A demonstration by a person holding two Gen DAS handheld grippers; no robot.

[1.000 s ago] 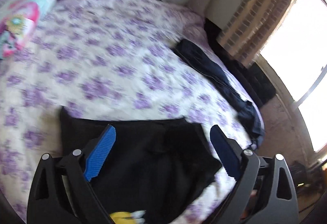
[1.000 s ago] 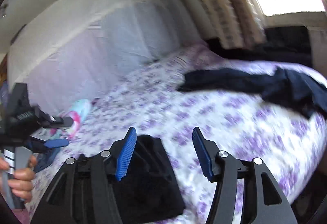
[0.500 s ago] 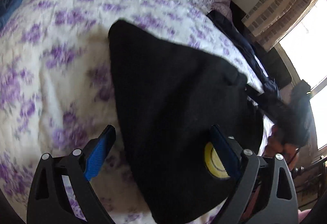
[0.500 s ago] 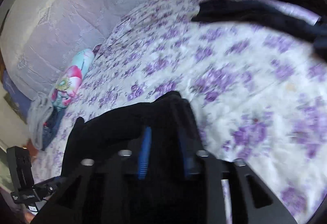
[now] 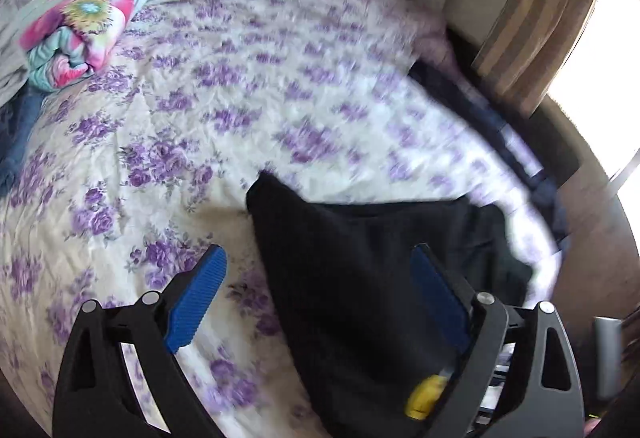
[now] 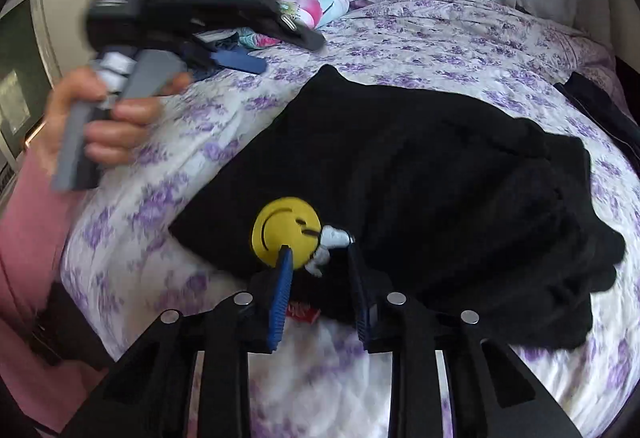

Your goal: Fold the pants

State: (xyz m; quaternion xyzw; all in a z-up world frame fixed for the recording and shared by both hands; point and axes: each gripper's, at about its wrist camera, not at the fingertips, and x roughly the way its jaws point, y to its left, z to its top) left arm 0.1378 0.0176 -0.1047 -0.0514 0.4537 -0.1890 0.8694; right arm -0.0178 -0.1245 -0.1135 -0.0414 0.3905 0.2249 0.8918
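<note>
Half a second ago the right gripper [image 6: 320,258] was pressed together in the black pants [image 6: 420,178]; now its fingers stand parted, holding nothing, at the near hem by the yellow smiley patch [image 6: 286,228]. The left gripper [image 5: 320,286] has lifted back, spread wide and empty, above the pants' left edge. The pants lie folded near the foot of the floral bedspread [image 5: 240,98]. Open sheet stretches toward the rolled colourful blanket [image 5: 80,22] and dark garment [image 5: 472,106] at the far right edge.
</note>
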